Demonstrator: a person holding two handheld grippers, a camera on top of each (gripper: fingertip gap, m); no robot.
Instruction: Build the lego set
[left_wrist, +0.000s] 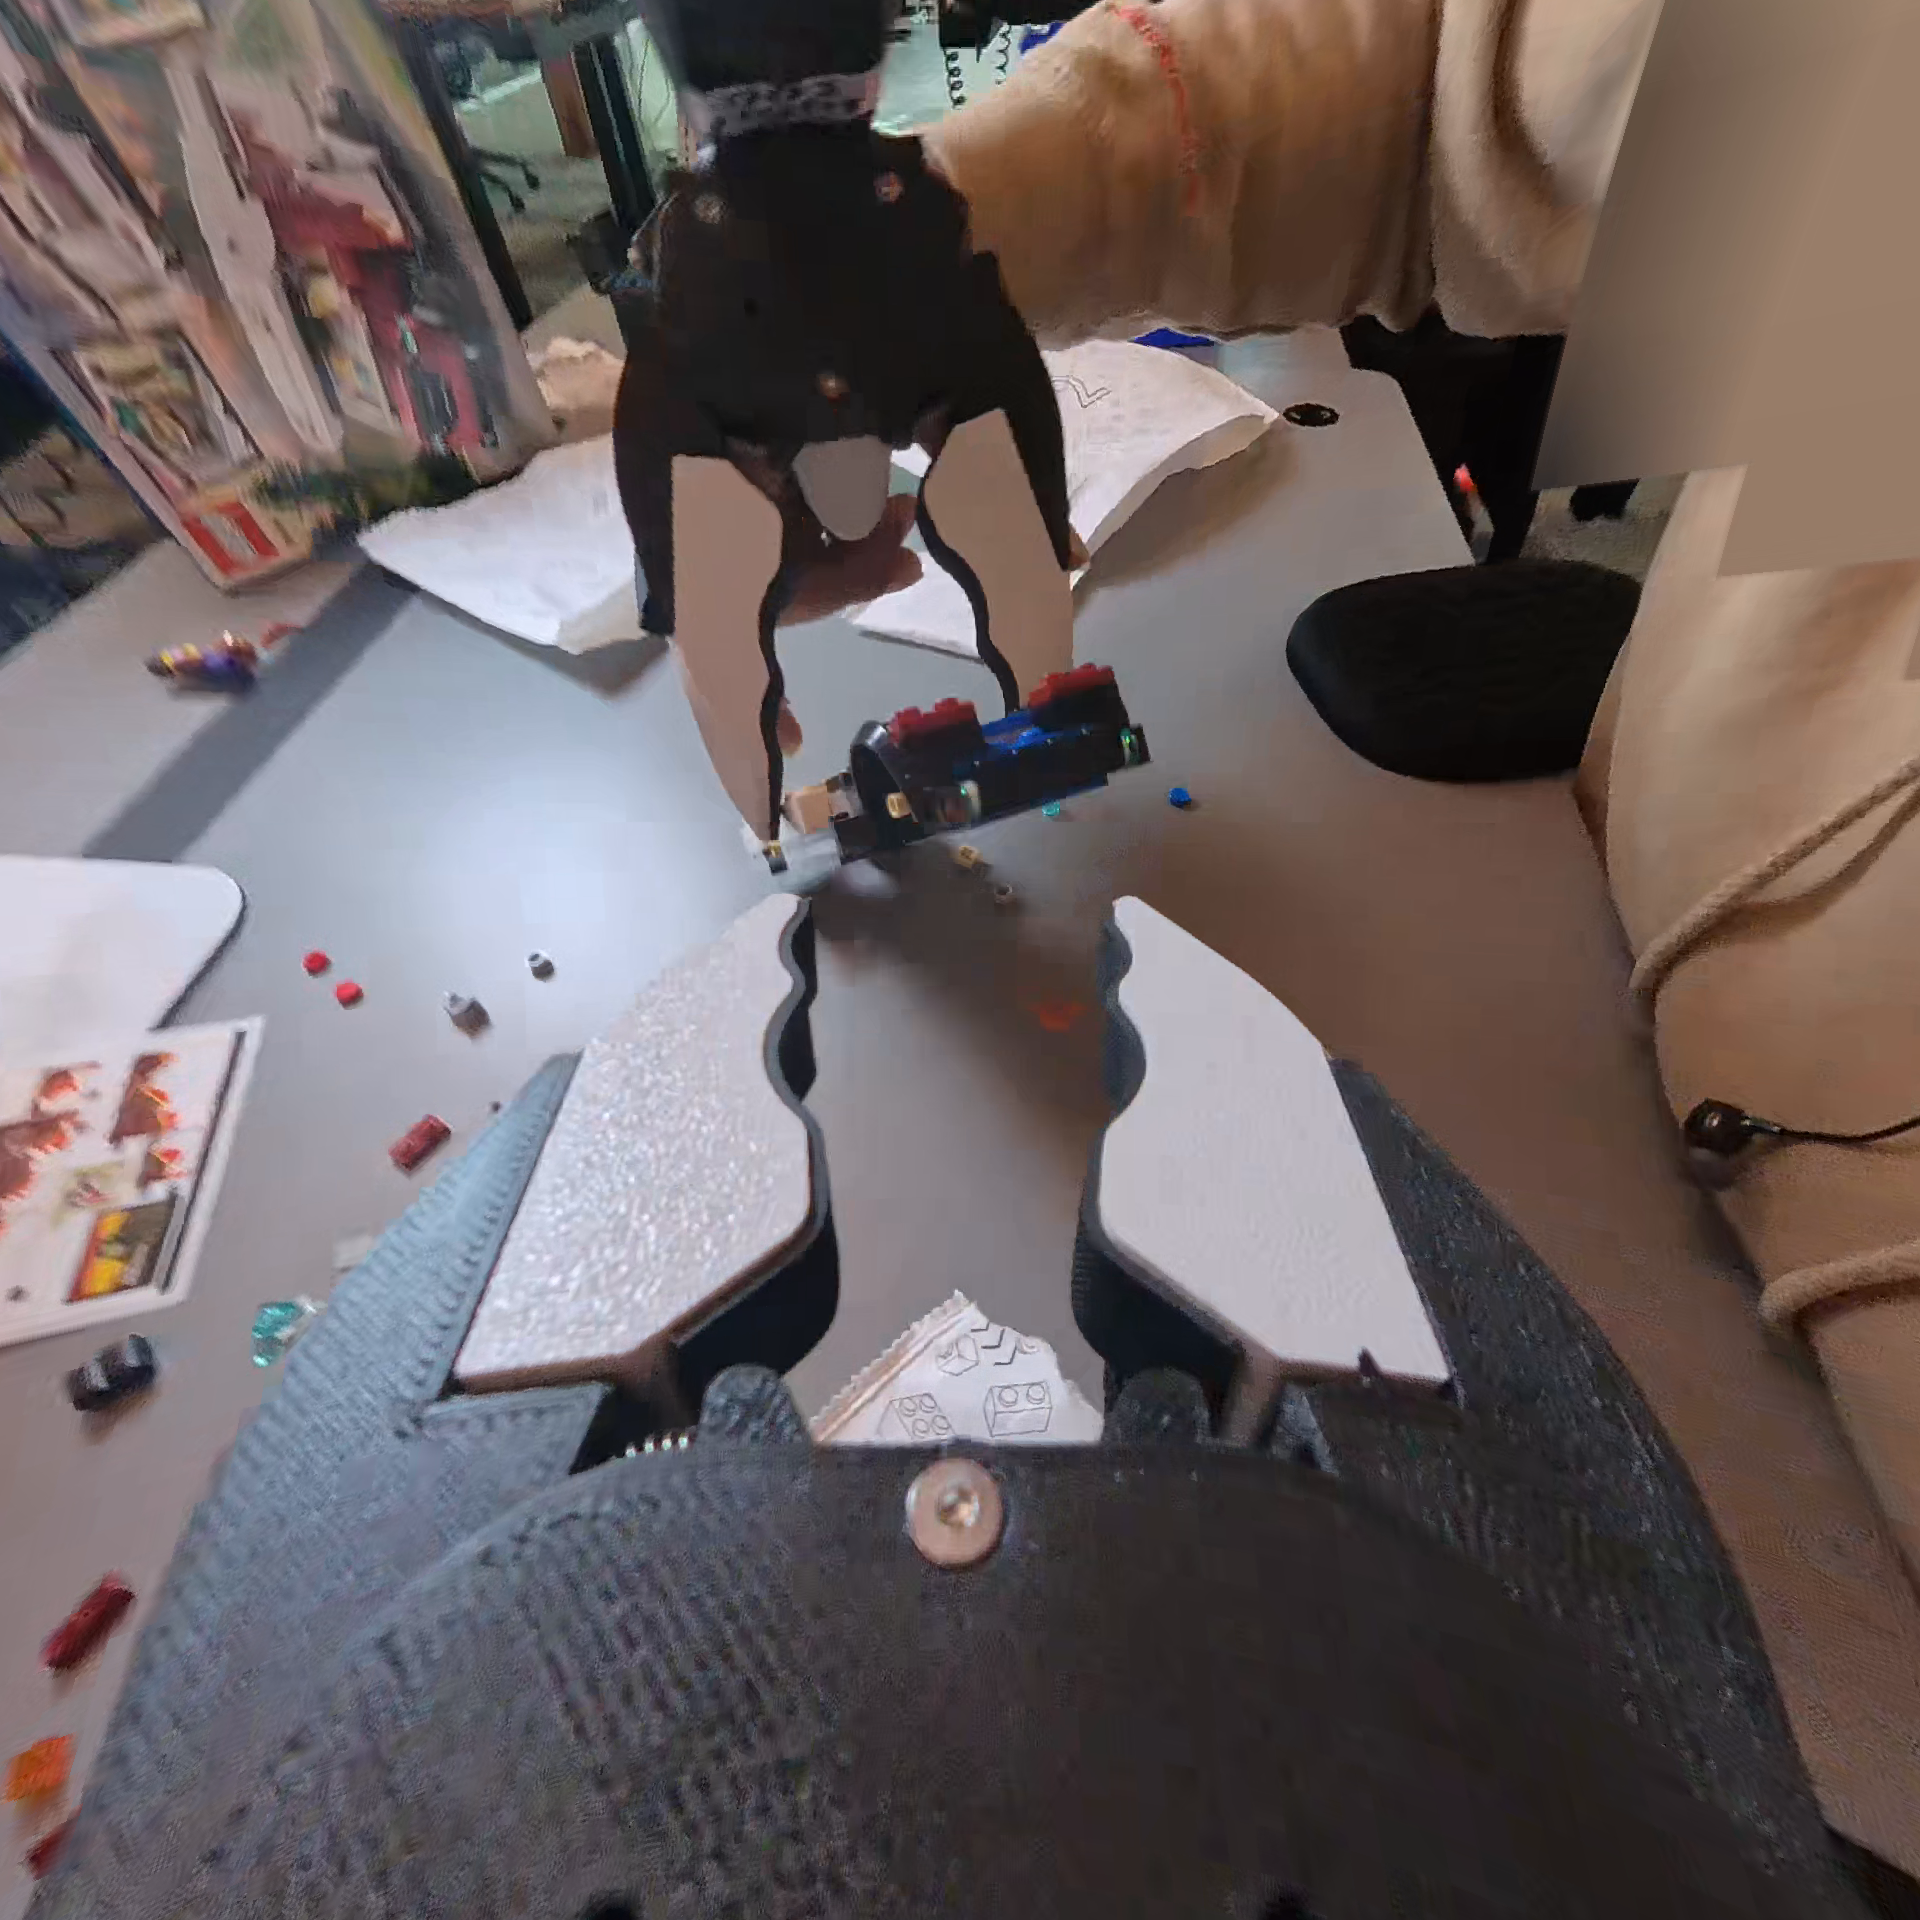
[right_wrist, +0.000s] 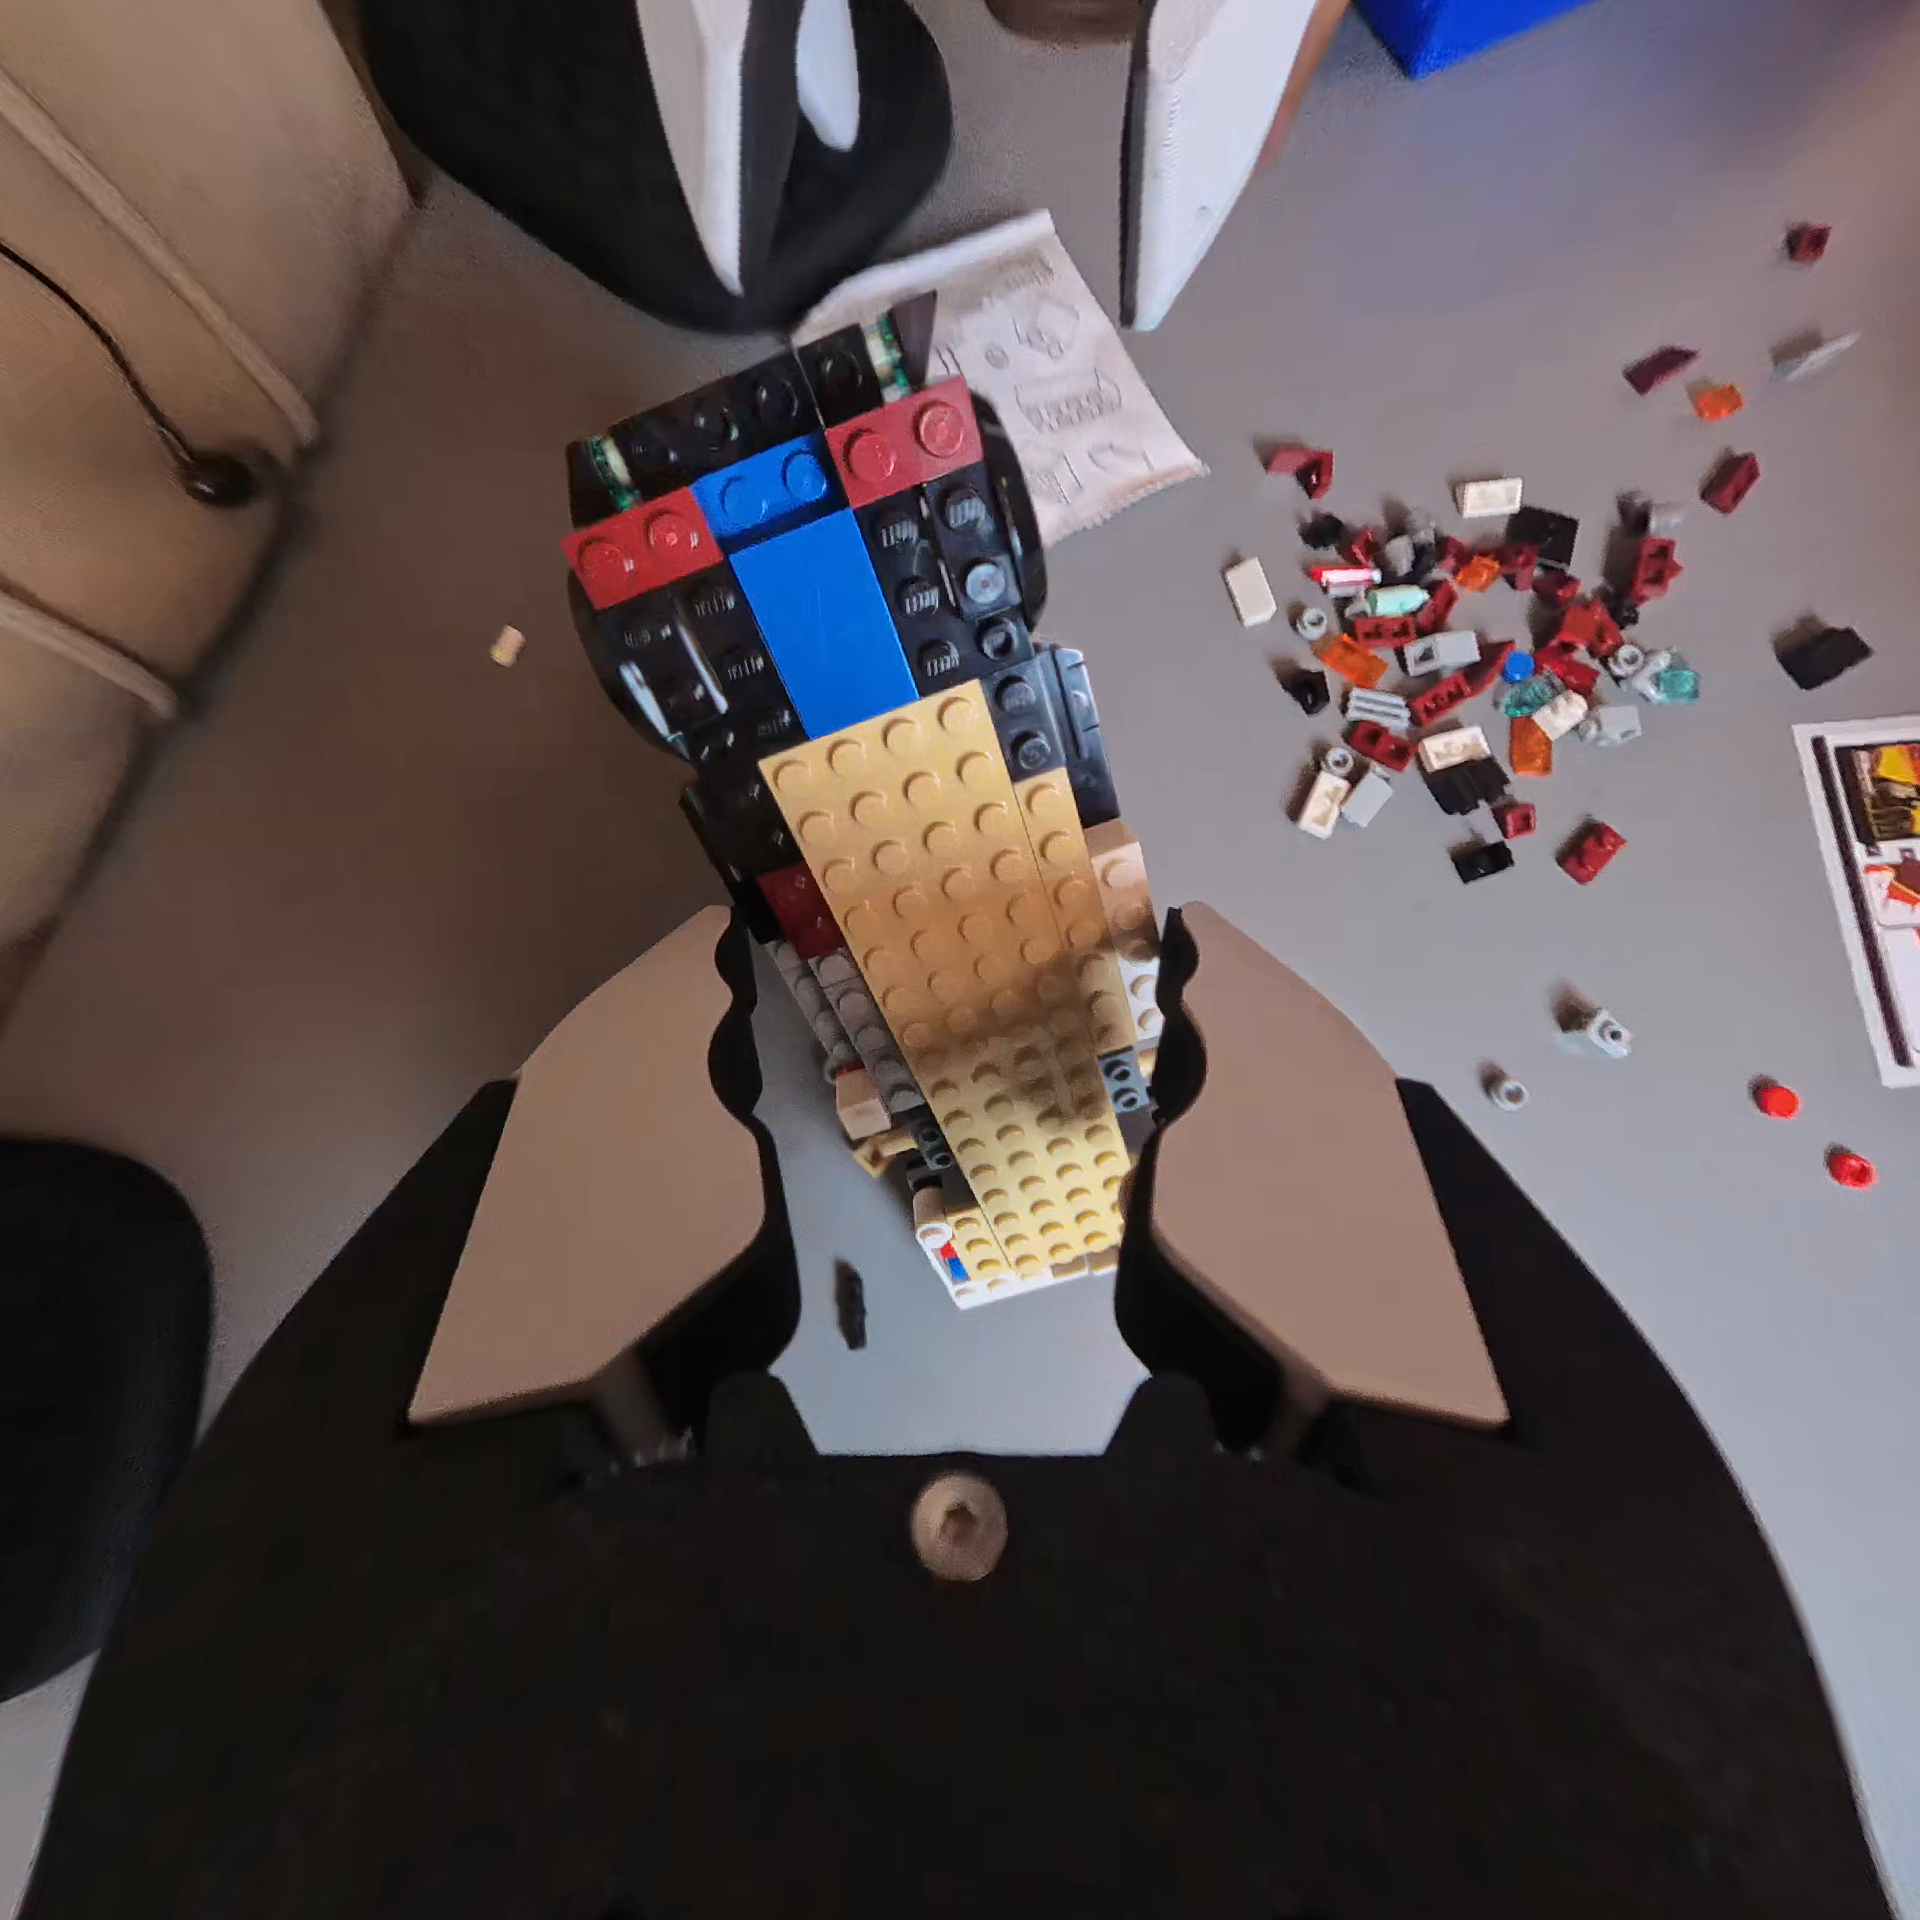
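**One brick model between the right tool's fingers**

My left tool (left_wrist: 961, 914) is spread wide with nothing in it. Only bare grey worktop (left_wrist: 416, 779) shows between its fingers.

The brick model (right_wrist: 821, 623) lies between the fingers of my right tool (right_wrist: 951, 925). It sits in the middle of the worktop, a bit nearer the edge by the black chair (left_wrist: 1455, 665). One finger (right_wrist: 1299, 1143) touches its tan side. I cannot tell if the other finger presses on it, so I cannot say the model is pinched.

I think the model could slip or twist, because it sits crooked in the tool. A hard squeeze might pop bricks off. The left tool is close and could bump it.

I count:
- two tools
- one model
- one heap of loose bricks (right_wrist: 1455, 665)
- two little red round bits (right_wrist: 1775, 1099) near the heap
- one booklet (right_wrist: 1870, 883) at the edge past the heap
- one picture box (left_wrist: 260, 312) at the far corner
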